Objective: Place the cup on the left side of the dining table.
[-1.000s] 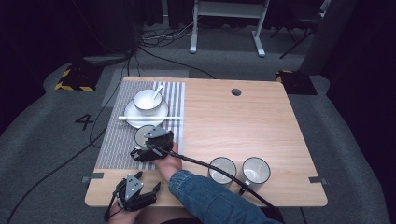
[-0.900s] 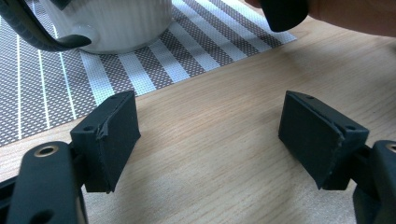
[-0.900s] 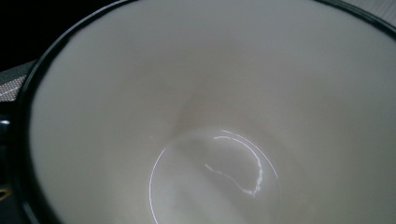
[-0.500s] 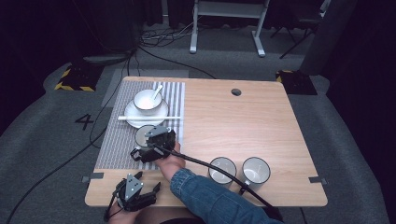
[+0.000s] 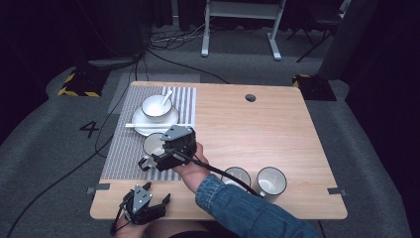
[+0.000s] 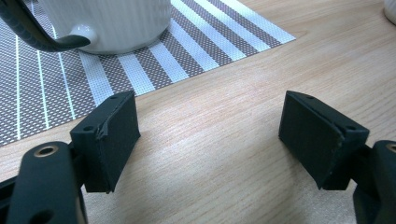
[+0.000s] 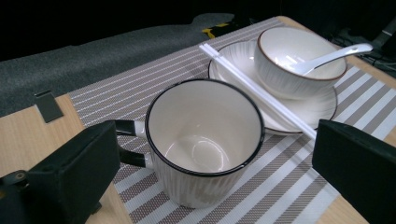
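Note:
A white ribbed mug with a black rim and a black handle stands upright on the striped placemat. My right gripper is open, one jaw on each side of the mug and neither touching it. In the high view this gripper sits just right of the mug. My left gripper rests at the table's front edge. It is open over bare wood, with the mug's base farther ahead.
Behind the mug, a white plate carries a bowl with a spoon in it. White chopsticks lie across the plate. Two more mugs stand near the front right of the wooden table.
My right gripper has shifted slightly to the right beside the mug. The left gripper has stayed where it was.

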Tool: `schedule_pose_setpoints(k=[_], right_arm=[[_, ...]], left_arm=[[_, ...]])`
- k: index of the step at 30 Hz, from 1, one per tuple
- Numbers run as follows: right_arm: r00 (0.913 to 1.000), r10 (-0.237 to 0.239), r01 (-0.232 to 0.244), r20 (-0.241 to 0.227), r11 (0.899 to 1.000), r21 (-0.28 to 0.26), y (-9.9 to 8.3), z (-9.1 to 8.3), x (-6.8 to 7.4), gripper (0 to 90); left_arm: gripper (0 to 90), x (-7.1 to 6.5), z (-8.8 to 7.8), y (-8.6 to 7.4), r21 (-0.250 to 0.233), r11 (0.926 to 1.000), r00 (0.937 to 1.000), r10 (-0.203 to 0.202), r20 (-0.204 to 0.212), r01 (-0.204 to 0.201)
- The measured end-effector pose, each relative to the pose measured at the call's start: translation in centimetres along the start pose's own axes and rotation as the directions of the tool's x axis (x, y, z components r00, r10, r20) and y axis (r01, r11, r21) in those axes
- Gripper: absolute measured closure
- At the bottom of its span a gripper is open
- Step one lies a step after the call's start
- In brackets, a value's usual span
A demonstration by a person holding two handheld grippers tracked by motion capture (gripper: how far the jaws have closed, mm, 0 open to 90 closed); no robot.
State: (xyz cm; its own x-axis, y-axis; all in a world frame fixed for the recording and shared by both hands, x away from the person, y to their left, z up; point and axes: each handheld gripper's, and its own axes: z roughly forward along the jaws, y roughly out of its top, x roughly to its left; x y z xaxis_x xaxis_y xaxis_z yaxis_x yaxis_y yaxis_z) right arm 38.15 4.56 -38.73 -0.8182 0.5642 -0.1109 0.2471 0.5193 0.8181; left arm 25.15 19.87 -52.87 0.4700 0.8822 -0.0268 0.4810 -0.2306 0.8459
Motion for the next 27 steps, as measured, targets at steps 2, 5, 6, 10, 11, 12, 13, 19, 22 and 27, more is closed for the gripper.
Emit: schedule_pose_setpoints(k=[2,5,6,10,11,12,13,19,22,27], right_arm=[[0.9997,-0.021,0.021,-0.009,1.0,-0.004,0.3,-1.0,-0.3,1.2],[0.9991,-0.037,0.037,-0.023,0.999,-0.003,0.6,-2.5,-0.8,1.2],[0.9989,-0.041,0.041,-0.024,0.999,-0.001,0.6,-3.0,-1.0,1.2],[0.9975,-0.067,0.067,-0.022,0.998,-0.003,0.6,-4.9,-2.0,1.4],[0.9974,-0.069,0.069,-0.018,0.998,-0.004,0.7,-5.4,-2.4,1.5],[0.9977,-0.067,0.066,-0.015,0.998,-0.005,0.7,-5.9,-2.7,1.6],[0.9975,-0.069,0.069,-0.013,0.998,-0.011,0.6,-6.4,-3.1,1.8],[0.9987,-0.048,0.048,0.018,0.999,-0.018,0.2,-9.2,-5.9,2.1],[0.9983,-0.039,0.04,0.043,0.999,-0.021,-0.1,-10.4,-7.3,2.2],[0.9973,-0.006,0.009,0.074,0.999,-0.039,-0.8,-12.4,-9.4,2.6]], left_arm=[[20.5,0.0,0.0,0.0,-0.001,1.0,1.0,-0.003,0.004,0.003],[20.4,0.0,0.0,-0.1,-0.003,1.0,1.0,-0.001,0.008,0.001],[20.4,0.0,0.0,-0.1,-0.001,1.0,0.9999,-0.002,0.011,0.002],[20.2,0.0,0.0,-0.1,-0.001,1.0,0.9999,0.0,0.013,0.0],[20.2,0.0,0.0,-0.1,-0.001,1.0,0.9999,0.0,0.014,0.0],[20.2,0.0,0.0,-0.1,-0.003,1.0,0.9999,-0.002,0.014,0.002],[20.2,0.0,0.0,-0.1,-0.003,1.0,0.9999,0.002,0.013,-0.002],[20.1,0.0,-0.1,-0.1,-0.003,1.0,0.9999,0.007,0.011,-0.007],[20.1,0.1,-0.1,-0.1,-0.001,0.9999,0.9999,0.012,0.011,-0.012],[19.9,0.0,0.0,0.0,0.004,1.0,0.9998,0.006,0.017,-0.006]])
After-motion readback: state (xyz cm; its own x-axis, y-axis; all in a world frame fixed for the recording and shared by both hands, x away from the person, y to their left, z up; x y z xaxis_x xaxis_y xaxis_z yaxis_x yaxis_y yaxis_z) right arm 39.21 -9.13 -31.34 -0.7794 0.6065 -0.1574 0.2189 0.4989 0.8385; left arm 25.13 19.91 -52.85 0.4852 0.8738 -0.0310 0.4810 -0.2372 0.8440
